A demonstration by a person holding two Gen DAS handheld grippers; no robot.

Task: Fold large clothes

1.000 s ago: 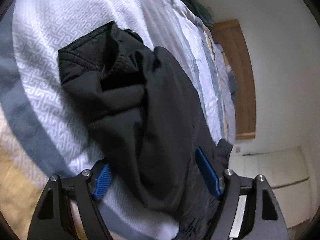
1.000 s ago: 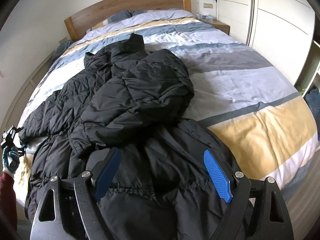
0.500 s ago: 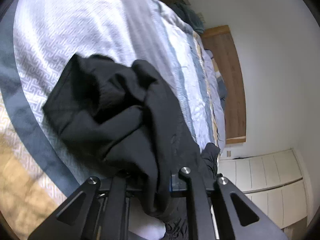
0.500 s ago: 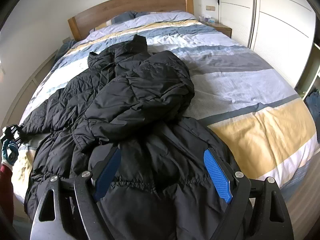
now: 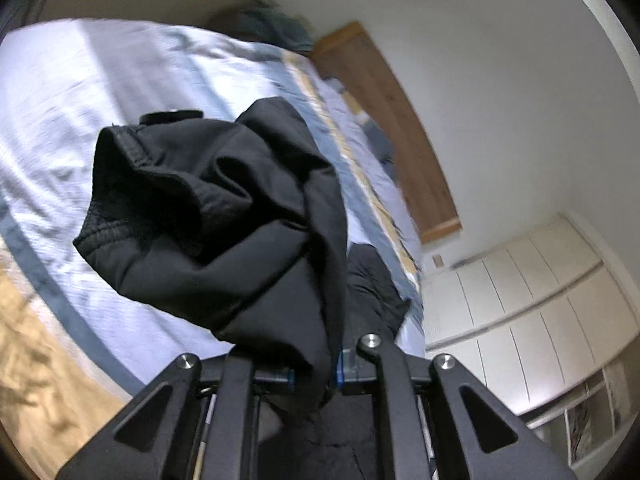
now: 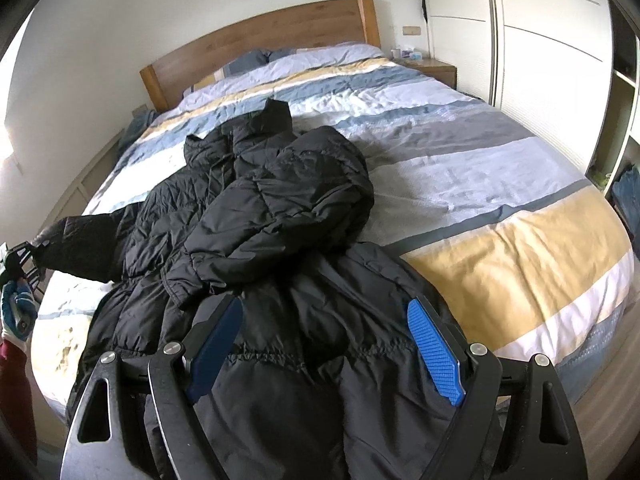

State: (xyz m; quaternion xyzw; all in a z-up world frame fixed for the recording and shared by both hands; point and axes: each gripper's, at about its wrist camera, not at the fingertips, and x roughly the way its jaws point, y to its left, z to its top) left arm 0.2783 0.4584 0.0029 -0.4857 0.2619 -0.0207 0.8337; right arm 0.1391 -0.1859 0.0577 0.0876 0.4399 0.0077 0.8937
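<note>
A wide bed with a striped duvet in pale blue, grey, white and mustard and a wooden headboard carries the task's garment, a large black quilted puffer coat, which lies crumpled along the bed's length: collar toward the headboard, hem toward the foot and spilling over the near edge, so its long axis runs away from the right wrist camera. One sleeve is folded across the body in a thick bundle; the other, the black padded sleeve, stretches out toward the bed's left side, where the left gripper, held in a gloved hand, has its end. In the left wrist view this left gripper is closed tight on the bunched cuff fabric, with the sleeve rearing up in front of the lens, clear of the duvet. The right gripper hovers spread wide over the hem region, its blue pads on either side of the fabric without pinching it, holding nothing. The free hem thus lies directly below and ahead of the right gripper, which is the nearer one to it.
</note>
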